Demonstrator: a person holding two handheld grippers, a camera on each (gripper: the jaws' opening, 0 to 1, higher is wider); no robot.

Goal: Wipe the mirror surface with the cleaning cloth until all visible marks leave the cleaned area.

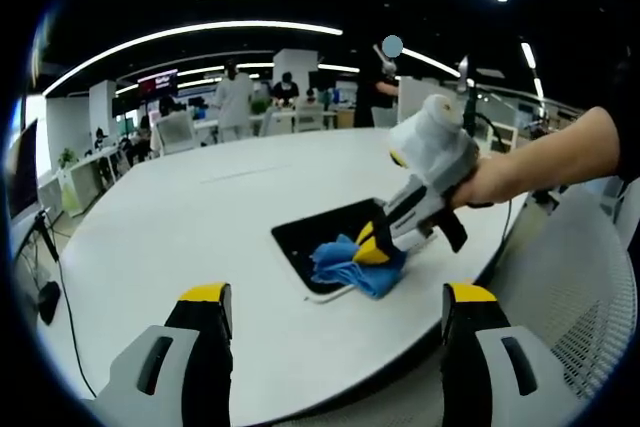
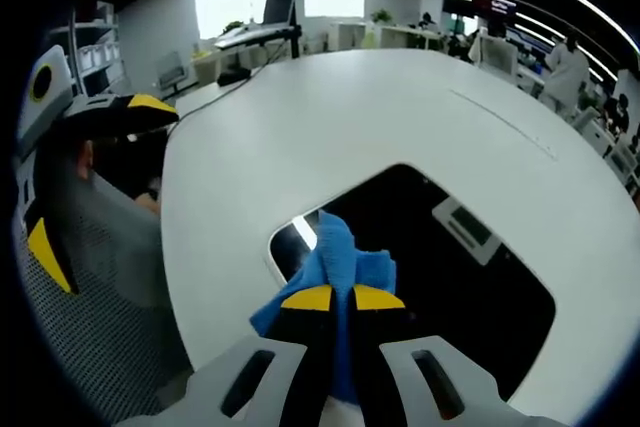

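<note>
A dark rectangular mirror lies flat on the white table. A blue cleaning cloth rests bunched on the mirror's near corner. My right gripper is shut on the cloth and presses it onto the glass, held by a person's hand. My left gripper stands open in front of the table edge, away from the mirror, with nothing between its yellow-tipped fingers. It also appears in the right gripper view at the left.
A grey mesh office chair stands at the table's edge beside the mirror. Desks, monitors and several people fill the far side of the office. The mirror reflects ceiling lights.
</note>
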